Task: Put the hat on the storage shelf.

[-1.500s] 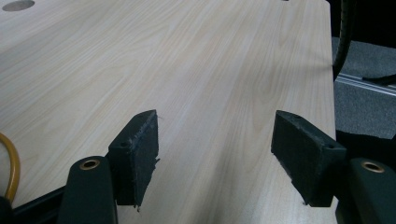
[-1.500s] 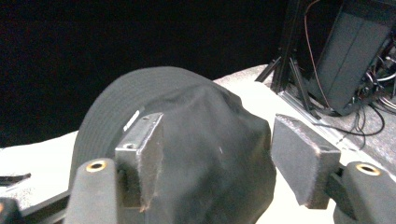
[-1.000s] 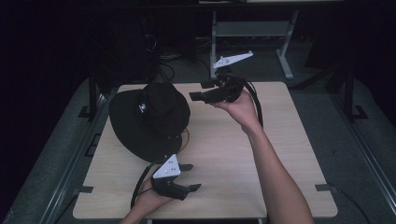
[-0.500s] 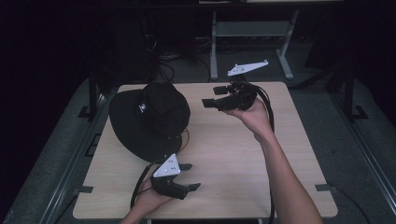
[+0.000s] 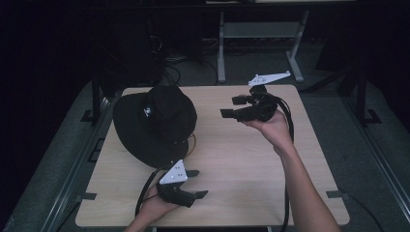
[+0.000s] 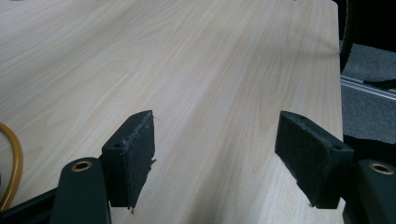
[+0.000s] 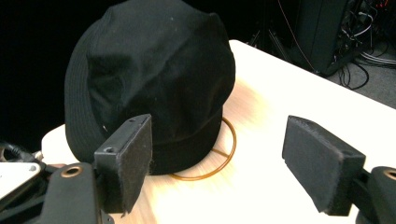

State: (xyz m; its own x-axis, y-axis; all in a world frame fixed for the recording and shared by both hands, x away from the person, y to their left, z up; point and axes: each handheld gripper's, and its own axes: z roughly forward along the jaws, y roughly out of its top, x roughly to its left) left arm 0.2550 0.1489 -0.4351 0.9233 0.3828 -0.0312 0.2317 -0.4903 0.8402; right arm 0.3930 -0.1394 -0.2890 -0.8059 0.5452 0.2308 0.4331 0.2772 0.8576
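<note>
We see a pale wood-grain table [image 5: 251,164], smooth and bare over most of its top, with a hat [image 5: 155,123] on its far left part. The hat is black, soft woven cloth with a rounded, slightly dented crown and a wide stitched brim; part of the brim hangs past the table's left edge. A thin orange ring [image 7: 223,158], glossy like a hoop of cord or wire, lies flat beneath it and peeks out on the side toward the table's middle.

We judge the work to be at its start or in a pause: the hat rests on the table with nothing gripping it, so any lifting, moving or folding of it is yet to be done.

The right gripper [image 5: 232,107] is held above the far right part of the table, aimed left at the hat and well apart from it. Its jaws have just been opening and stand wide, with nothing between the felt-like black pads [image 7: 135,158].

The left gripper [image 5: 197,183] sits low at the near edge, just beside the brim, pointing across bare wood. Its jaws also stand wide apart and hold nothing; its pads [image 6: 137,154] look rough and frayed at the edges.
</note>
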